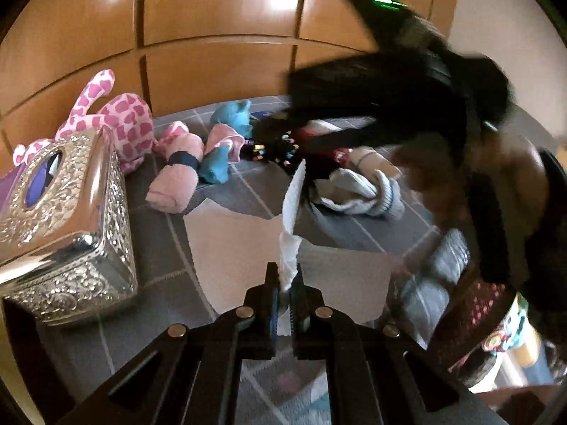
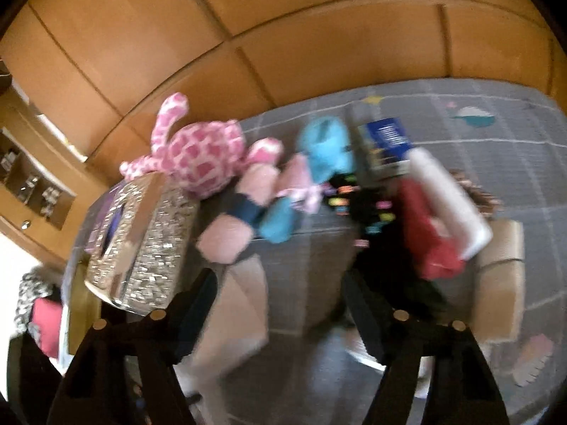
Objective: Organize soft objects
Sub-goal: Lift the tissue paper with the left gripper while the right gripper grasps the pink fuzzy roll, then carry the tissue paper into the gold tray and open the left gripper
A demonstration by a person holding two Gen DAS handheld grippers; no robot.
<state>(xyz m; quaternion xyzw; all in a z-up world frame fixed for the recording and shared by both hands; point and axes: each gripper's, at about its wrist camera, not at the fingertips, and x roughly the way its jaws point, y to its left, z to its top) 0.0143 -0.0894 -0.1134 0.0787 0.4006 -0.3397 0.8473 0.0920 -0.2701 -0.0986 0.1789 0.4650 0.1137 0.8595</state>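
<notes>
Glossy orange-brown wood panelling (image 1: 219,10) runs behind everything, and the stuff sits on a grey quilted cover (image 1: 159,248) with pale grid lines and little pastel shapes printed on it. So the left gripper (image 1: 286,279) is clamped tight on a white tissue (image 1: 292,212), a crinkly, thin strip whose long axis runs straight away from the fingers toward the pile at the back, twisted narrow at the pinch and fanning out wider further up. Just left of it is a silver tissue box (image 1: 71,226), shiny embossed metal with a floral pattern and an oval slot on top. Behind the box lies a plush giraffe (image 1: 120,120), fuzzy, pink patches on paler pink, neck pointing up-left toward the panelling. Beside that there's a rolled pink towel (image 1: 177,177) with a dark band round its middle, lying roughly front to back, then a teal cloth (image 1: 216,166) and a greyish-white sock bundle (image 1: 365,194) off to the right. The right gripper (image 2: 280,304) has its fingers spread wide apart with nothing between them, hovering over a pale flat sheet (image 2: 244,304) on the cover. Its view is really blurry, but I can make out a blue packet (image 2: 386,141) with writing I can't read, a red fabric thing (image 2: 428,237) and a black cloth with bright coloured specks (image 2: 368,209).
</notes>
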